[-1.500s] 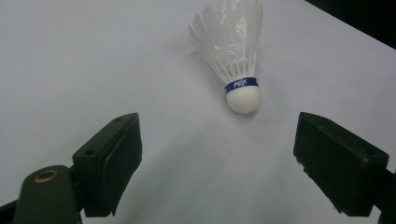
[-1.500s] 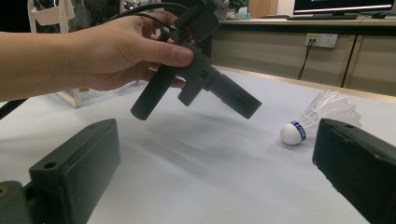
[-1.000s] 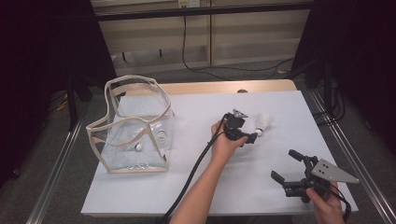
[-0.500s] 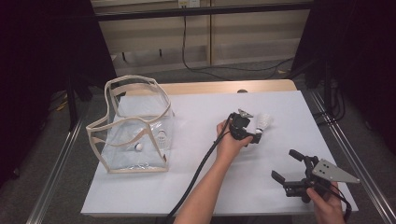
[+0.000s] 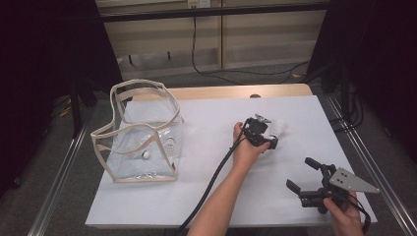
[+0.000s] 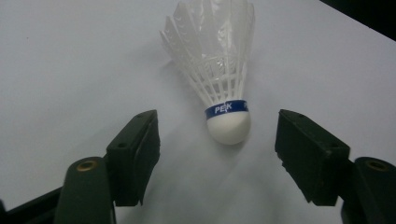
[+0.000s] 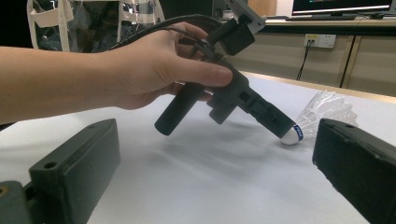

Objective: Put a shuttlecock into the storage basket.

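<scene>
Right gripper (image 5: 304,174): lower right of the high view, nearest to me, held in a hand (image 5: 344,216) at the bottom edge; I read its jaws as standing wide with nothing between them. The grey three-cornered plate on top points toward the right edge.

Right gripper view: its own two black jaws rise at lower left and lower right, well apart, with bare white sheet between; beyond them I see the other hand and its gripper.

Left hand (image 5: 247,147): centre of the high view, forearm running up from the bottom edge, black cable trailing back beside it.

Left gripper (image 6: 217,137): tilted down onto the sheet toward the shuttlecock; its jaws have just been closing, and I see them part-open on either side of the cork, not touching it.

Shuttlecock (image 6: 224,65): lying on the sheet, upper centre of the left gripper view, white cork toward the camera, blue band behind it, feathers fanned away. In the high view it sits just right of centre, at the left gripper's tip.

Table (image 5: 216,118): white sheet over a wooden top, edged by metal rails.

Clear bag (image 5: 142,142): left of centre in the high view, upright, cream-trimmed with handles, well apart from the shuttlecock; small items lie inside, too small for me to name.
</scene>
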{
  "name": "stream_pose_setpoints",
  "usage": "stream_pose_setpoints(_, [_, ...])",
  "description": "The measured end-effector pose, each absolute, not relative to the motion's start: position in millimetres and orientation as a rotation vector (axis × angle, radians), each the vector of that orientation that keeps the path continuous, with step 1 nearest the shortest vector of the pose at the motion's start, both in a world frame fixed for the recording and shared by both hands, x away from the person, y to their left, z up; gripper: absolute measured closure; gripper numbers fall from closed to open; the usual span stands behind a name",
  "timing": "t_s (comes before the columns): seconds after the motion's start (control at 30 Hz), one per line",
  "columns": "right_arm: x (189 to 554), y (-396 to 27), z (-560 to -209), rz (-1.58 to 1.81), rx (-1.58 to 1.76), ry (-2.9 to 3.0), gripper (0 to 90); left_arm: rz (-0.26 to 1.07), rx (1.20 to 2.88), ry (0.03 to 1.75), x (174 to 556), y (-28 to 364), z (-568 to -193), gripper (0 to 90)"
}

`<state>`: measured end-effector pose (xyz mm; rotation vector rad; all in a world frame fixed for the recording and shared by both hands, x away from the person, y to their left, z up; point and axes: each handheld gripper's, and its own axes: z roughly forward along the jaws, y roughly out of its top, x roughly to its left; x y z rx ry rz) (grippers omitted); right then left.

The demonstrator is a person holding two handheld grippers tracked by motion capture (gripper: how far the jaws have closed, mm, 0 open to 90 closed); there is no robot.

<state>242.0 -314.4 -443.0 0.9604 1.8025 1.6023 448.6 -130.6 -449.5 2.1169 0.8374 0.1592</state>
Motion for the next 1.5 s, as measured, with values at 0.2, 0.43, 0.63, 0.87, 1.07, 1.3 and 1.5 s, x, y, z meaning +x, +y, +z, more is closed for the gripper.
stream_pose_setpoints(0.2, [242,-315,-443,1.602,0.963,1.803,0.4,0.165,2.123,0.844,450,-134,-454,38.5])
stream_pose_setpoints(0.43, [242,-316,-443,1.603,0.965,1.799,0.4,0.168,2.123,0.831,452,-140,-458,44.7])
stream_pose_setpoints(0.63, [242,-316,-443,1.607,0.970,1.799,0.4,0.209,2.128,0.807,455,-145,-460,49.9])
stream_pose_setpoints(0.87, [242,-317,-443,1.606,0.968,1.800,0.4,0.187,2.149,0.827,454,-145,-459,64.8])
stream_pose_setpoints(1.07, [242,-317,-443,1.605,0.969,1.799,0.4,0.100,2.129,0.848,451,-136,-456,65.0])
stream_pose_setpoints(1.3, [242,-316,-443,1.605,0.968,1.799,0.4,0.034,2.119,0.851,446,-122,-455,65.1])
stream_pose_setpoints(1.5, [243,-316,-443,1.600,0.961,1.802,0.4,-0.010,2.125,0.845,442,-113,-454,65.1])
